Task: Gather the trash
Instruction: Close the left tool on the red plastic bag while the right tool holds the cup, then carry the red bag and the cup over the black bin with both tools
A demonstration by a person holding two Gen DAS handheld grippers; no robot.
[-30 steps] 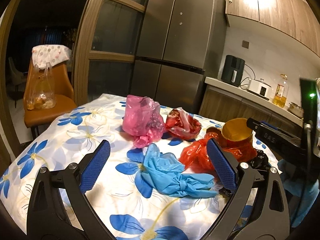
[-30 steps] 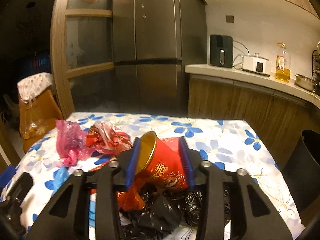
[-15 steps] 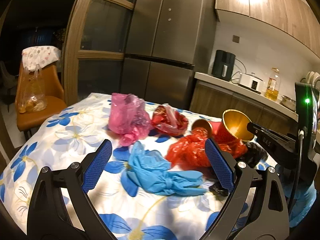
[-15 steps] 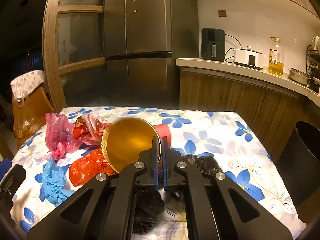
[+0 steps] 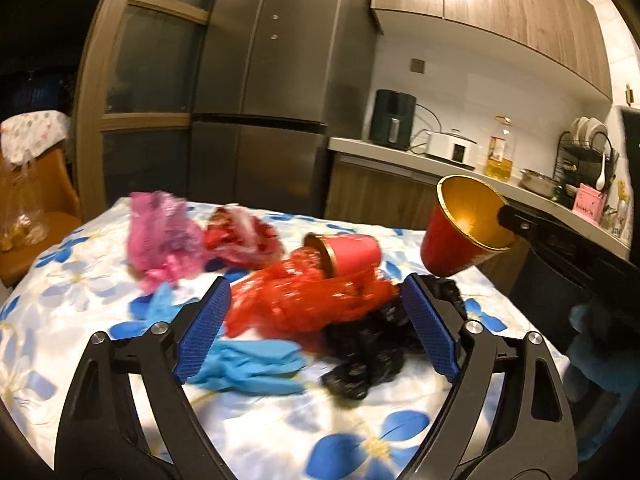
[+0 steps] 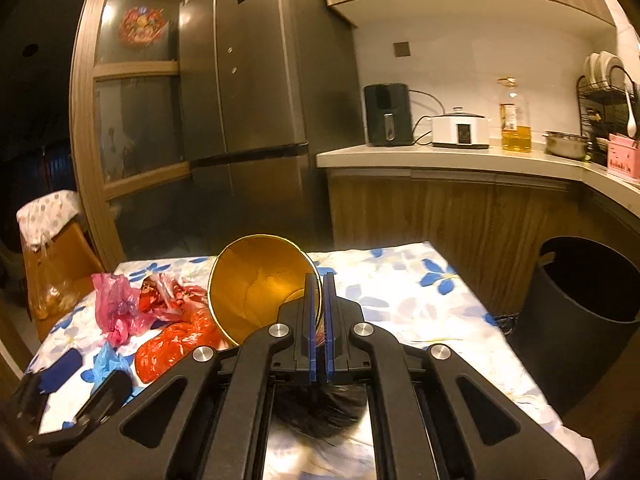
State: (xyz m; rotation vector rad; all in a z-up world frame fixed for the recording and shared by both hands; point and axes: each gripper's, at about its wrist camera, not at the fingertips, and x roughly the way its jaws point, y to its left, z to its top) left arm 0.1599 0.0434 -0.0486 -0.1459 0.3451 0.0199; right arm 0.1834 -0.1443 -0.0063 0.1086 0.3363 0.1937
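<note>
My right gripper (image 6: pixel 320 280) is shut on the rim of a red paper cup with a gold inside (image 6: pixel 260 284), held above the table; the left wrist view shows that cup (image 5: pixel 460 232) lifted at the right. My left gripper (image 5: pixel 316 328) hovers low over the flowered table (image 5: pixel 80 280), jaws closing. A crumpled red plastic bag (image 5: pixel 304 296) and a black bag (image 5: pixel 368 352) lie between its blue pads (image 5: pixel 204 332), which do not press on them. Blue gloves (image 5: pixel 248 364) lie by the left pad. A second red cup (image 5: pixel 348 252) lies on its side behind the red bag.
A pink bag (image 5: pixel 164 232) and a red wrapper (image 5: pixel 240 236) lie further back on the table. A black bin (image 6: pixel 580 312) stands on the floor off the table's right side. An orange chair (image 6: pixel 60 264) stands at the left, a fridge and counter behind.
My right gripper has shut on the cup's rim and lifted it up and to the right. My left gripper has swung right, from over the blue gloves to the red bag, and its jaws have narrowed.
</note>
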